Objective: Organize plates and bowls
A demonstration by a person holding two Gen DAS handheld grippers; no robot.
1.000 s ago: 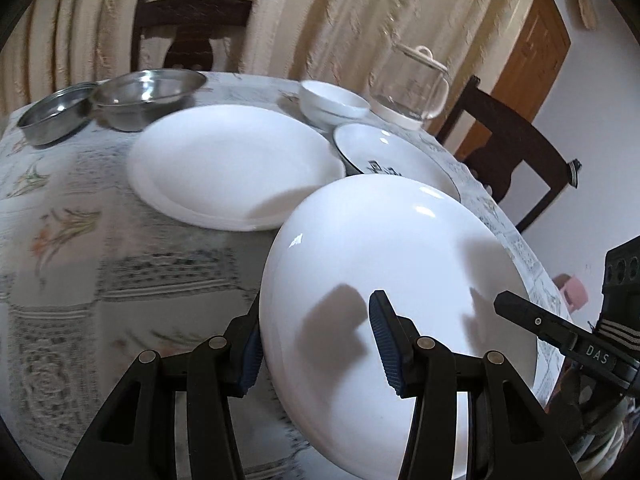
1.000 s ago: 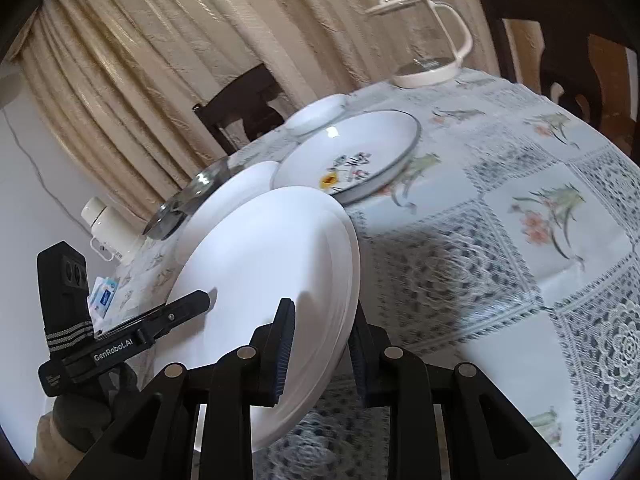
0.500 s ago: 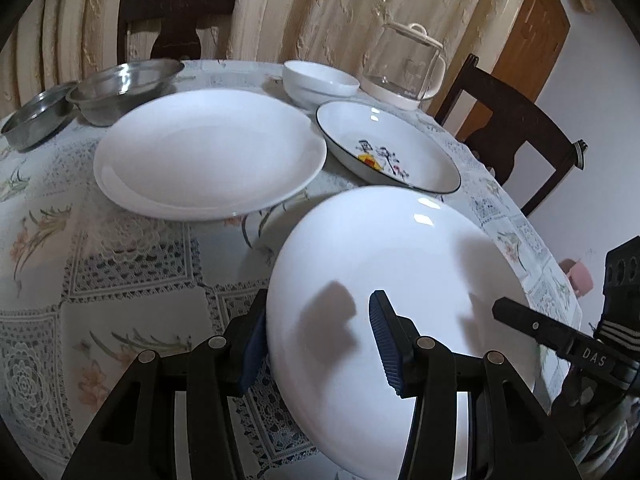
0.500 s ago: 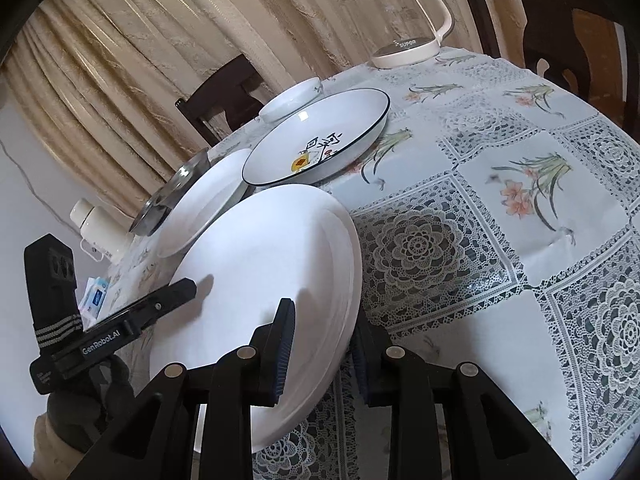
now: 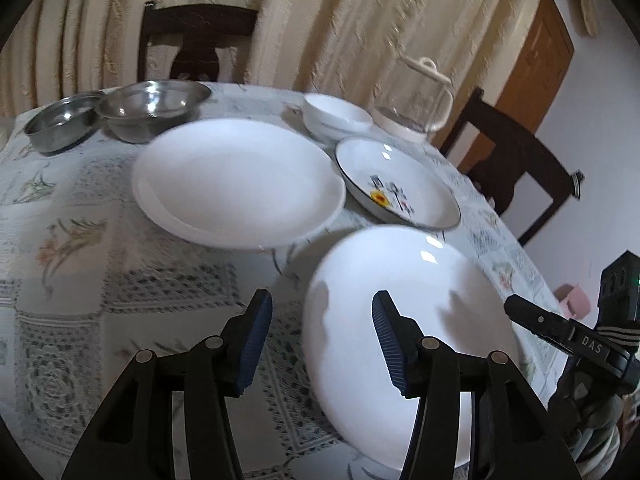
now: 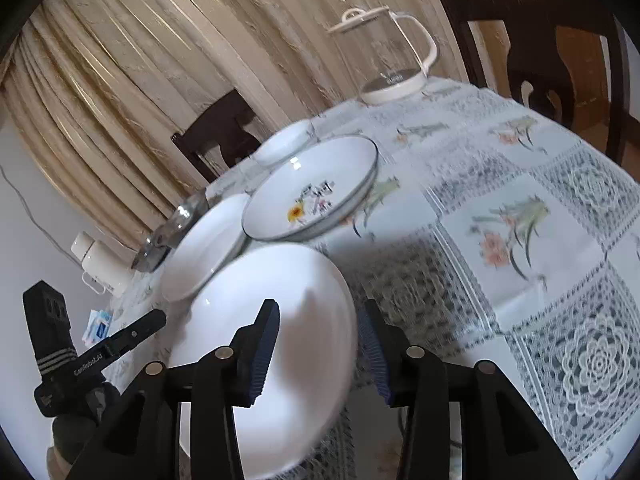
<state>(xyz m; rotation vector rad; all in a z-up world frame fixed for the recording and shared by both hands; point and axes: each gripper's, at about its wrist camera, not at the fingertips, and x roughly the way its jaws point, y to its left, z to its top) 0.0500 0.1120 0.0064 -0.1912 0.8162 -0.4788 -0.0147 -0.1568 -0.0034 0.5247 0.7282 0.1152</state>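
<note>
The bench, under a floral lace cloth, fills both views. Near its front edge sits a plain white plate, and a second, larger white plate lies behind it, with the flower-patterned plate just to the right. Farther back, two steel bowls sit side by side, white bowls are stacked, and a glass kettle stands beyond them. The left gripper has its fingers spread wide, the near plate's left rim between them, gripping nothing. The right gripper is likewise wide apart, straddling that plate's right rim, no clamp visible.
</note>
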